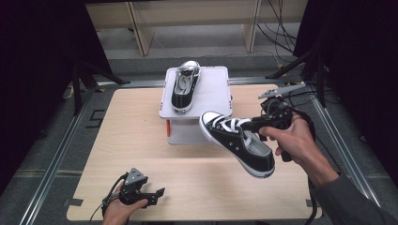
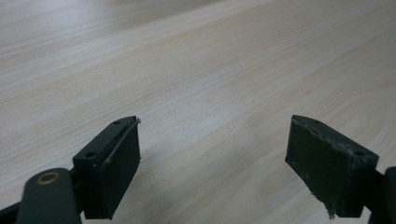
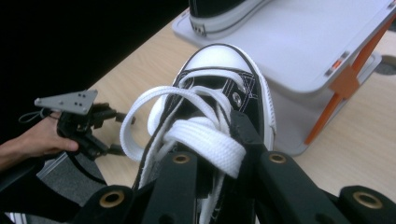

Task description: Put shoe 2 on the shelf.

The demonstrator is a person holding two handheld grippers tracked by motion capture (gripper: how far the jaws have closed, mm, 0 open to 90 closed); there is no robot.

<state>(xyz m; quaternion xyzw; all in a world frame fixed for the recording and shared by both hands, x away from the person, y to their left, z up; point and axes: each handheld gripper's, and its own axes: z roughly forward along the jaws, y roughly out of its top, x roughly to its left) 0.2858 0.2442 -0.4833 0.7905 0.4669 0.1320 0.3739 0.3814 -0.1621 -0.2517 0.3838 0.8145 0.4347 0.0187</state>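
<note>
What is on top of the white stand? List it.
One black sneaker lies on the left part of the white stand, white toe cap pointing away. The rest of the top is bare. Whatever sits under the sneaker is covered.

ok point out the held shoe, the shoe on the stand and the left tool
held shoe (image 1: 234,140), high view, black side panel
shoe on the stand (image 1: 184,86), high view, its opening
left tool (image 1: 157,194), high view, between its open jaws
</note>
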